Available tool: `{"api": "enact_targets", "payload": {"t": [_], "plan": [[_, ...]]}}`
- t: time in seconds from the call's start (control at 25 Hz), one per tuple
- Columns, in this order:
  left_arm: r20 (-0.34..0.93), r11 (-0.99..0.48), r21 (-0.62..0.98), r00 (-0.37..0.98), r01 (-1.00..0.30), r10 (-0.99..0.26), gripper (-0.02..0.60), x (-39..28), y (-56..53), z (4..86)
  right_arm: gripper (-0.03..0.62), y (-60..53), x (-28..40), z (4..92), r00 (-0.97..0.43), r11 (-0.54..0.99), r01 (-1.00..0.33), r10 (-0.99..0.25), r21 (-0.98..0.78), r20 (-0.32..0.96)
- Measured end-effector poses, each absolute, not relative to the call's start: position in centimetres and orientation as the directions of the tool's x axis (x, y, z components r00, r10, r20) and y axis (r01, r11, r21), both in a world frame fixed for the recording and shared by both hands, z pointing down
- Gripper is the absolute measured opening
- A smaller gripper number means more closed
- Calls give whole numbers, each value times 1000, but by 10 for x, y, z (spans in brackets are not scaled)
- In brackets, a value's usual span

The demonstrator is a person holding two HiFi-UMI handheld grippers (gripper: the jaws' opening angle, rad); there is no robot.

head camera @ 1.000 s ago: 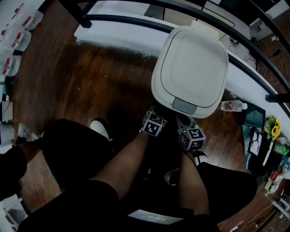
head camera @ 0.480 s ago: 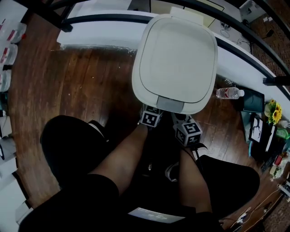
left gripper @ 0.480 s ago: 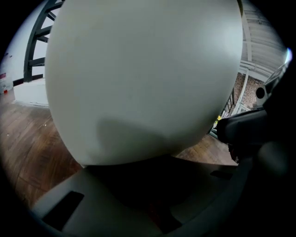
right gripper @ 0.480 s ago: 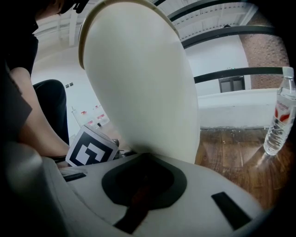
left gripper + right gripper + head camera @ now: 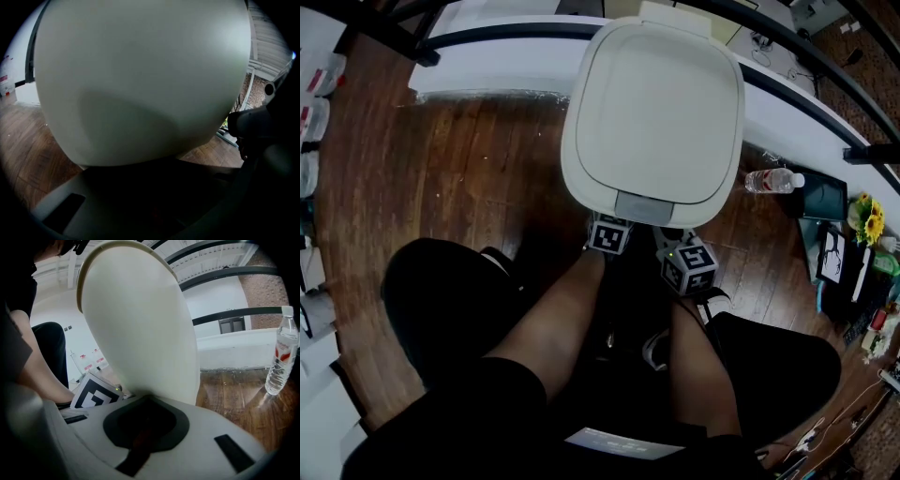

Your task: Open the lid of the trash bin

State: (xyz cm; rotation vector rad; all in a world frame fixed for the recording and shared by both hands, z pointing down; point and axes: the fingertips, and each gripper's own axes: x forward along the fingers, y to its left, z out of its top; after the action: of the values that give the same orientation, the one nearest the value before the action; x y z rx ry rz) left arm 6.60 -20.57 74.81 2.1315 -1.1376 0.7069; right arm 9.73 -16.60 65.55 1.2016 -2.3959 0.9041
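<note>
A white trash bin stands on the wood floor, and its lid (image 5: 656, 103) lies flat and closed with a grey tab (image 5: 649, 207) at the near edge. Both grippers are low against the bin's front, just below that tab. Only their marker cubes show in the head view, the left cube (image 5: 609, 234) and the right cube (image 5: 687, 267); the jaws are hidden under the lid's overhang. The bin's pale wall (image 5: 140, 79) fills the left gripper view. In the right gripper view the wall (image 5: 140, 333) rises close ahead, with the left cube (image 5: 96, 392) beside it. Neither gripper's jaw state shows.
A clear water bottle (image 5: 773, 180) lies on the floor right of the bin, also seen as the bottle (image 5: 280, 357). A white ledge (image 5: 487, 52) with a dark rail runs behind the bin. The person's legs and shoes fill the near floor. Yellow flowers (image 5: 867, 228) sit far right.
The bin has come nearer and larger in the head view. Both marker cubes have moved up to the bin's front edge and now sit partly under the lid's overhang.
</note>
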Motion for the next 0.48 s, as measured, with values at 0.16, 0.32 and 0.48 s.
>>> {"api": "enact_targets", "payload": {"t": [0.16, 0.32, 0.48], "plan": [[703, -417, 263, 469, -870, -535, 41, 68, -205, 752, 12, -165, 100, 656, -596, 440, -803, -607, -402, 525], [705, -419, 263, 469, -869, -531, 41, 69, -205, 754, 12, -165, 101, 657, -589, 434, -808, -611, -399, 528], [711, -412, 267, 467, -871, -526, 41, 68, -204, 755, 12, -165, 100, 658, -589, 435, -808, -612, -398, 527]]}}
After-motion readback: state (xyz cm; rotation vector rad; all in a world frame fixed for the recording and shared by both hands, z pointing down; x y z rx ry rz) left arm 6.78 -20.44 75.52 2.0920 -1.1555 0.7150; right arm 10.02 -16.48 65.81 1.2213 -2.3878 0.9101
